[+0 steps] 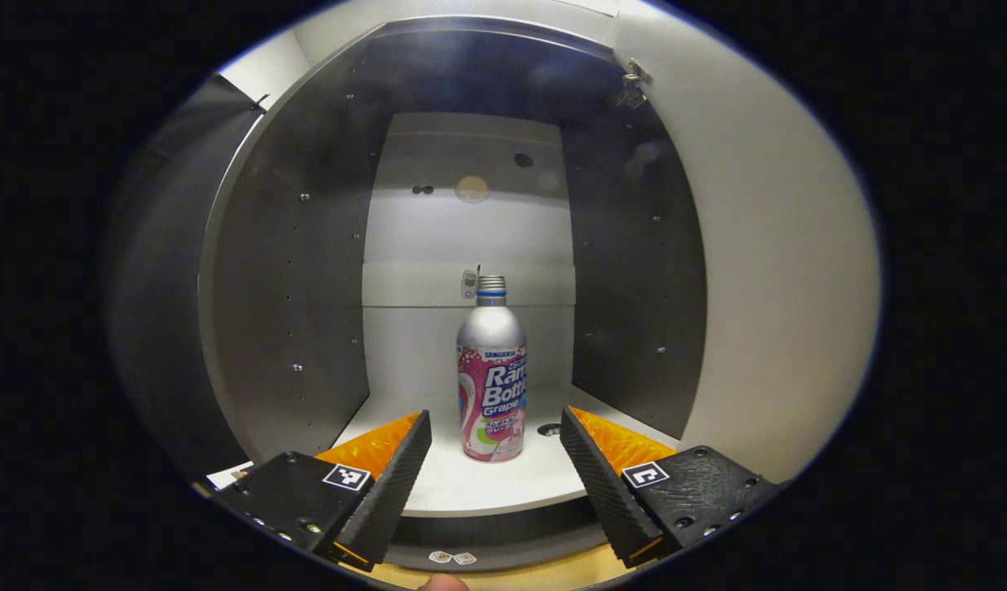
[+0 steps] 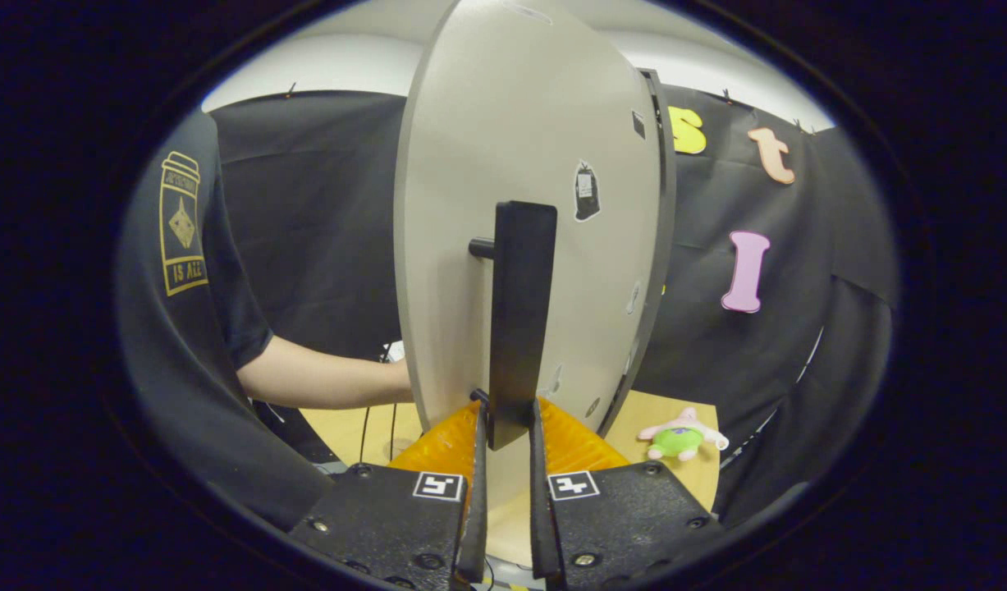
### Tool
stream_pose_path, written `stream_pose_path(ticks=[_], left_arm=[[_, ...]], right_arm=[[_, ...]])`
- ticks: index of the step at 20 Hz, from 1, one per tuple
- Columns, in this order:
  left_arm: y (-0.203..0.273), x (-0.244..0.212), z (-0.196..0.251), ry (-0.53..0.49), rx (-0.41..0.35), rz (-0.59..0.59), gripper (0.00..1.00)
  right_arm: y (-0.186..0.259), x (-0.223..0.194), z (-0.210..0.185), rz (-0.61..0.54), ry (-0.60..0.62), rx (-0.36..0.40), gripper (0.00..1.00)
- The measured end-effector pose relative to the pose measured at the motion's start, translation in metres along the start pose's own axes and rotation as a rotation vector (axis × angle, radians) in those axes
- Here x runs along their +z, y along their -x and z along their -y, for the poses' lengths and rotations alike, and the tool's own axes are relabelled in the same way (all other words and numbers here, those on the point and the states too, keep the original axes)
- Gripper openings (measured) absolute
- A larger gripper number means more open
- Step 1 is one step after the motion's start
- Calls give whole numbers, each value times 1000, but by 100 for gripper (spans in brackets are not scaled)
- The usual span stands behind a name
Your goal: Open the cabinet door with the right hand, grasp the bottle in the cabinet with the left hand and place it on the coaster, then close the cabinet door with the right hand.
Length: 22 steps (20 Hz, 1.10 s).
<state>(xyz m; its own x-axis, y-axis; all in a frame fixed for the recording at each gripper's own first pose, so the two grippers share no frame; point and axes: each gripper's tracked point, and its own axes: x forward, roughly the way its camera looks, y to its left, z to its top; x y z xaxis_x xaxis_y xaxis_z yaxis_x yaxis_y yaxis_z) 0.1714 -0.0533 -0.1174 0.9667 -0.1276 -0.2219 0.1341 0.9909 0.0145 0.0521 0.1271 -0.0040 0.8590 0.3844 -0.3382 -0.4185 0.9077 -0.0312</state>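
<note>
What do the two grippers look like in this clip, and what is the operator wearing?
Each gripper, left gripper and right gripper, has dark textured finger mounts with screws, each bearing a square black-and-white marker. The fingers are ribbed wedges. The person wears a dark short-sleeved shirt with a yellow printed emblem.

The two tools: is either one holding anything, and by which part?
The right tool is clamped on the door handle, near its lower end. The left tool holds nothing; it is open, short of the bottle.
</note>
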Motion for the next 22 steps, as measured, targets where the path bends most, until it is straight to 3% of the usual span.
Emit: stream_pose_path(ticks=[2,3,5,7,8,13,17,18,19,22], left_arm=[[-11,6,-5,-45,16,27,95],[-16,10,-5,-67,20,39,100],[-27,8,-1,-67,12,36,95],[-37,3,4,-36,12,15,96],[-43,3,4,-32,25,16,95],[-60,0,13,-75,41,14,95],[-69,-2,15,-109,76,14,95],[-72,-4,14,-107,82,9,95],[-74,-7,10,-106,92,-9,95],[-83,-14,-2,-105,142,-32,95]], right_arm=[[3,3,0,9,-6,-14,24],[5,3,2,14,-17,-26,24],[9,0,5,5,-39,-66,30],[15,-1,18,17,-60,-139,75],[17,2,24,37,-76,-167,88],[49,-9,51,84,-137,-324,93],[80,-14,96,162,-186,-552,93],[89,-15,105,187,-212,-577,93],[91,-11,107,227,-248,-565,92],[90,-7,93,274,-311,-520,100]])
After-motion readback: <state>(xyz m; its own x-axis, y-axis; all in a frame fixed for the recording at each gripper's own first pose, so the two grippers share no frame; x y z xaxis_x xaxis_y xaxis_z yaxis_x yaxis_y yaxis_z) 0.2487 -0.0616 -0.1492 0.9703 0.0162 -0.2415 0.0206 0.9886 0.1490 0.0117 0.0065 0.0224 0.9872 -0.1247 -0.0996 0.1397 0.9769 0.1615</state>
